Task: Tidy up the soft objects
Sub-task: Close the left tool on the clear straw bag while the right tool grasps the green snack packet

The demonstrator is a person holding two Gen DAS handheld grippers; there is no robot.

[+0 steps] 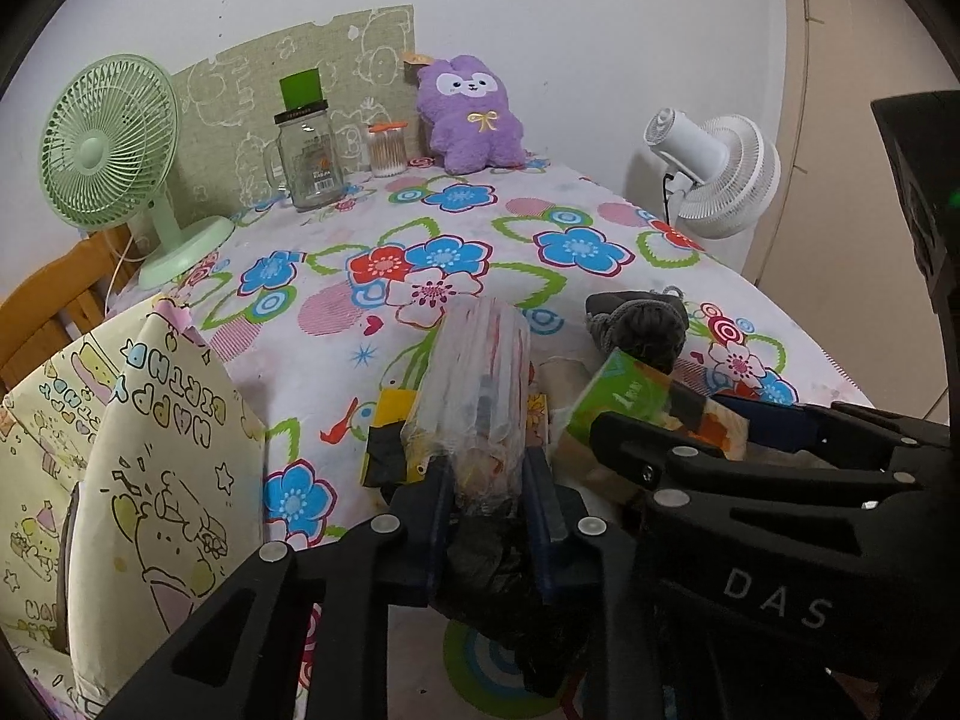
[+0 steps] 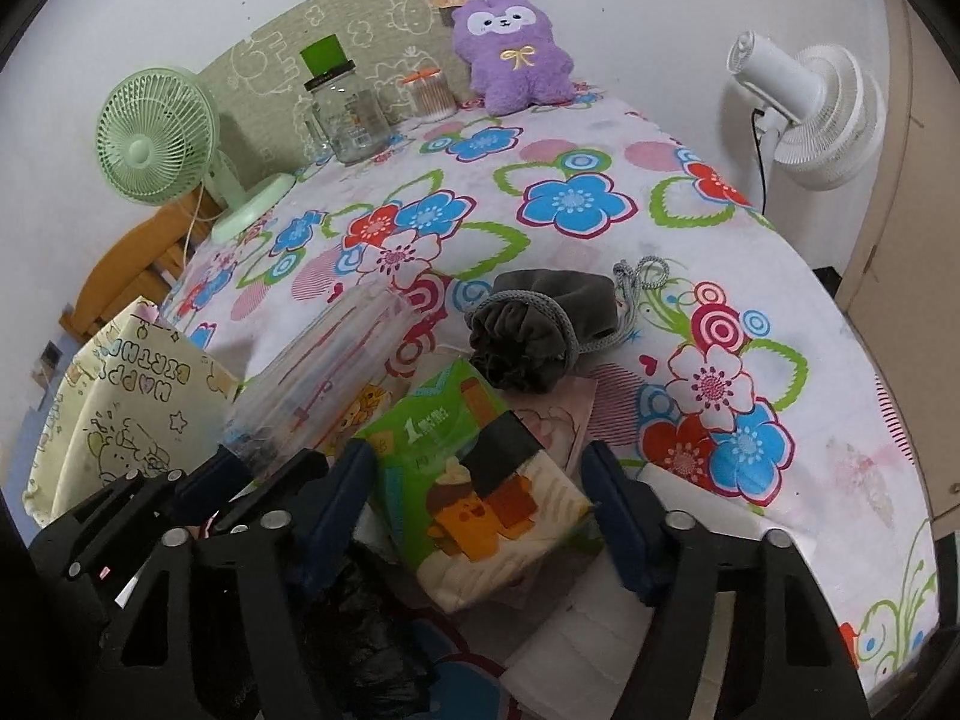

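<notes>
The left gripper [image 1: 487, 483] is clamped tight on the near end of a clear plastic pack [image 1: 480, 384]; its blue pads [image 1: 435, 516] pinch the crinkled wrap, and the pack juts away toward twelve o'clock over the flowered cloth [image 1: 420, 210]. From the right wrist view the same pack [image 2: 318, 372] shows at about ten o'clock, slanting up from the left fingers. The right gripper [image 2: 480, 504] stands about half open around a green tissue pack [image 2: 474, 474]: the pack lies between the two blue pads [image 2: 618, 516], the left pad looks to be touching its edge, and a gap shows at the right pad, so I cannot call it a grip. In the left wrist view that tissue pack [image 1: 630, 399] sits at three o'clock of the clear pack, just beside it, tilted. A grey drawstring pouch [image 2: 528, 330] lies on the cloth at twelve o'clock of the tissue pack, touching or nearly touching its far corner, with its cord looped off toward two o'clock. A yellow gift bag [image 1: 138, 450] stands at nine o'clock, at the table's near left edge. Black plastic [image 1: 498, 576] is bunched beneath the left fingers. Well apart at the far edge: a purple plush [image 2: 516, 54] at twelve o'clock, a glass jar [image 2: 348, 120] and a small swab tub [image 2: 429, 93] to its left, a green fan [image 2: 156, 138] at ten o'clock. A white fan [image 2: 810, 114] stands off the table at two o'clock.
</notes>
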